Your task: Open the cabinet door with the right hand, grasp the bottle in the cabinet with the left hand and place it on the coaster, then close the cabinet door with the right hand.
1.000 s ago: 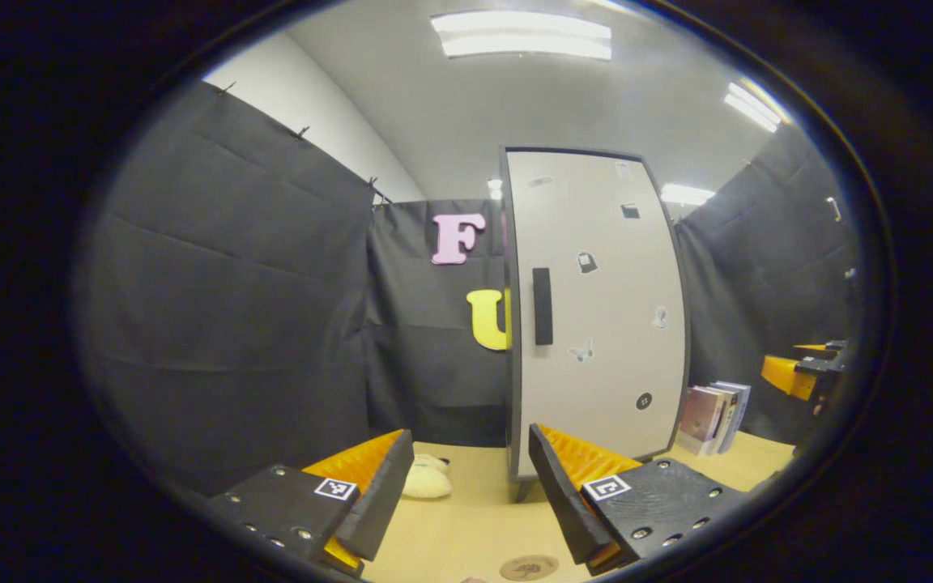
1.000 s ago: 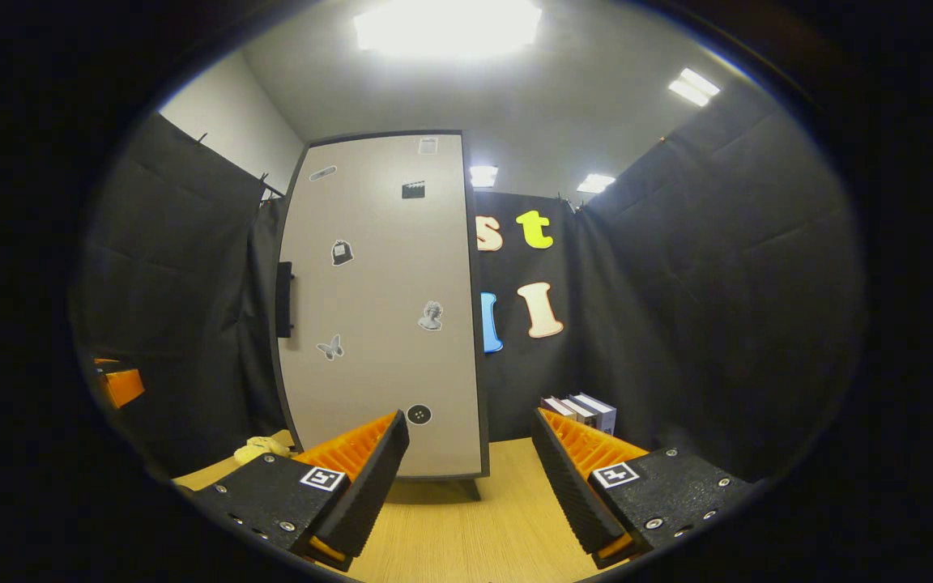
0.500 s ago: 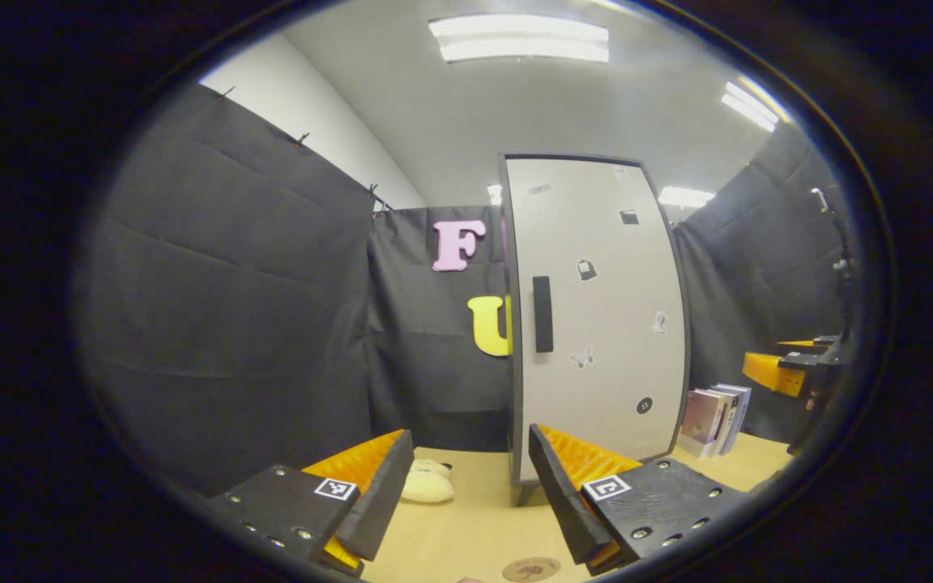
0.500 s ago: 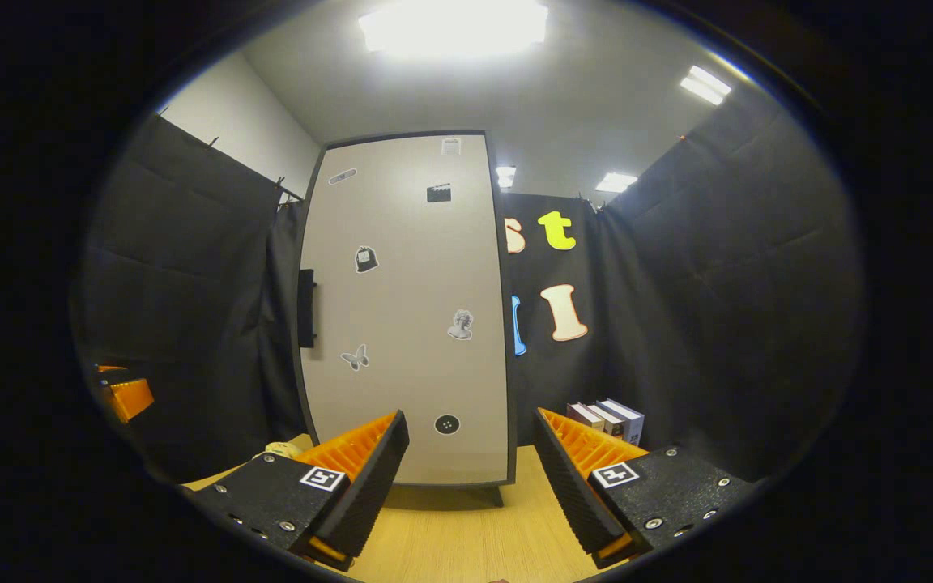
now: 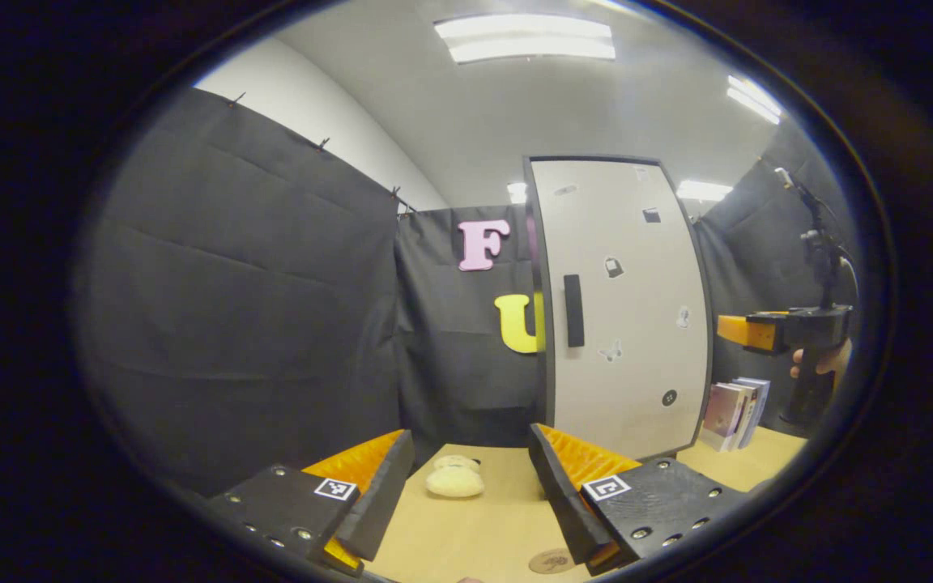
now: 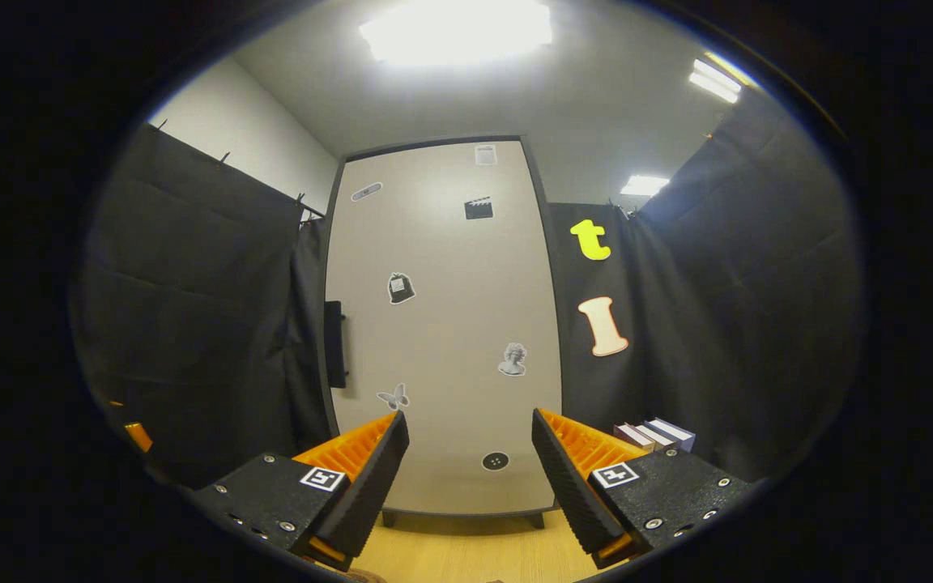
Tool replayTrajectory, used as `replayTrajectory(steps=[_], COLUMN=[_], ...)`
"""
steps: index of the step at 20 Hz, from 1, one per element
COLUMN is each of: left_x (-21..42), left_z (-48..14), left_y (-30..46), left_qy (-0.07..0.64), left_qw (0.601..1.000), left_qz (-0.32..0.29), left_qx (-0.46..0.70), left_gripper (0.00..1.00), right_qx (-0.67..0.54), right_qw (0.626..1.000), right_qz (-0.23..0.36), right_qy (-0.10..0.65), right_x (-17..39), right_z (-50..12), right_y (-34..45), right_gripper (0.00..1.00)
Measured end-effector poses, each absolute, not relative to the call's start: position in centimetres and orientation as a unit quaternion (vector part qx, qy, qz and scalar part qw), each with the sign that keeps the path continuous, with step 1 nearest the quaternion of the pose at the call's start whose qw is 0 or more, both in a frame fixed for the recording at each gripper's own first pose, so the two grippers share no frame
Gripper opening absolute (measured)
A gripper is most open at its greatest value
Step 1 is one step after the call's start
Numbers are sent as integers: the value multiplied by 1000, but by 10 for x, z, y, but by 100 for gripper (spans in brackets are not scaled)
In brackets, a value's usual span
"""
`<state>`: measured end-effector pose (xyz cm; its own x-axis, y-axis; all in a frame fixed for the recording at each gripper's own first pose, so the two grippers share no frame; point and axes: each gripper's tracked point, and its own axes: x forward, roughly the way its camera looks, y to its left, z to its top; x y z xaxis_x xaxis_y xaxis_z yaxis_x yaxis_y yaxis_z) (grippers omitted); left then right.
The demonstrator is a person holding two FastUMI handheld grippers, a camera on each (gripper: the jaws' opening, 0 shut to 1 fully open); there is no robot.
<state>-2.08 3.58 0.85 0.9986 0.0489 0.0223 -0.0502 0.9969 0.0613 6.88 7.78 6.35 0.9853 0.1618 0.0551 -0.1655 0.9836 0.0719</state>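
The tall white cabinet (image 5: pixel 636 324) stands on the wooden table with its door (image 6: pixel 442 324) shut, so the bottle inside is hidden. A black vertical handle (image 5: pixel 573 310) sits near the door's left edge (image 6: pixel 335 344). The round brown coaster (image 5: pixel 551 560) lies on the table just below my left gripper's right finger. My left gripper (image 5: pixel 470 486) is open and empty, some way back from the cabinet. My right gripper (image 6: pixel 470 478) is open, facing the door's lower half from close by. It also appears at the right of the left gripper view (image 5: pixel 738 332), held by a hand (image 5: pixel 819 362).
A cream plush toy (image 5: pixel 454 480) lies on the table left of the cabinet. Several books (image 5: pixel 734 402) stand to the cabinet's right (image 6: pixel 653 435). Black cloth walls close in on all sides. An orange finger of the left gripper (image 6: pixel 138 436) peeks in at the far left.
My right gripper has risen and come closer to the cabinet door, which now looms larger. The left gripper's view has swung left, so the cabinet sits further right in it.
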Motion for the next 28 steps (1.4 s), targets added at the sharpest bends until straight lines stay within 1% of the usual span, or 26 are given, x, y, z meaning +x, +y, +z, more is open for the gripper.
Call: replayTrajectory(steps=[2, 3, 5, 6, 7, 11, 12, 17, 18, 20, 21, 22, 23, 24, 25, 28], left_x=[-28, -30, -36, -39, -41, -51, -54, -65, -67, -69, -70, -71, -72, -73, -75, -75], left_z=[8, 8, 7, 8, 9, 8, 8, 8, 7, 6, 5, 2, 1, -1, -1, -3], left_y=[47, 52, 64, 69, 74, 95, 100, 123, 126, 133, 136, 140, 143, 147, 149, 157], left_qy=[-8, -8, -7, -7, -7, -7, -7, -7, -7, -6, -4, -3, -1, 1, 1, 4], left_qw=[999, 998, 998, 997, 997, 994, 994, 991, 990, 989, 989, 988, 988, 987, 987, 986], left_qz=[37, 44, 57, 63, 70, 95, 101, 127, 132, 139, 142, 146, 149, 153, 156, 165], left_qx=[33, 35, 36, 36, 37, 45, 45, 44, 45, 43, 42, 41, 41, 42, 41, 38], left_gripper=[86, 88, 88, 85, 88, 89, 82, 82, 89, 89, 89, 86, 89, 86, 89, 89], right_qx=[36, 36, 36, 37, 39, 35, 35, 35, 36, 40, 40, 39, 35, 30, 25, 11], right_qw=[994, 994, 992, 991, 990, 987, 987, 983, 983, 981, 981, 980, 980, 980, 980, 980], right_qz=[95, 103, 116, 122, 129, 153, 156, 176, 180, 190, 192, 193, 195, 196, 197, 198], right_qy=[-29, -29, -26, -26, -28, -30, -31, -27, -23, -14, -10, -5, -1, 2, 3, 8], right_x=[79, 85, 95, 99, 104, 119, 122, 146, 151, 160, 165, 170, 175, 181, 186, 199], right_z=[70, 72, 75, 77, 80, 89, 91, 102, 101, 102, 102, 102, 101, 101, 102, 102], right_y=[93, 102, 119, 127, 136, 168, 176, 213, 220, 234, 239, 244, 249, 254, 258, 272], right_gripper=[95, 95, 95, 95, 95, 95, 95, 95, 95, 95, 94, 94, 93, 93, 92, 87])
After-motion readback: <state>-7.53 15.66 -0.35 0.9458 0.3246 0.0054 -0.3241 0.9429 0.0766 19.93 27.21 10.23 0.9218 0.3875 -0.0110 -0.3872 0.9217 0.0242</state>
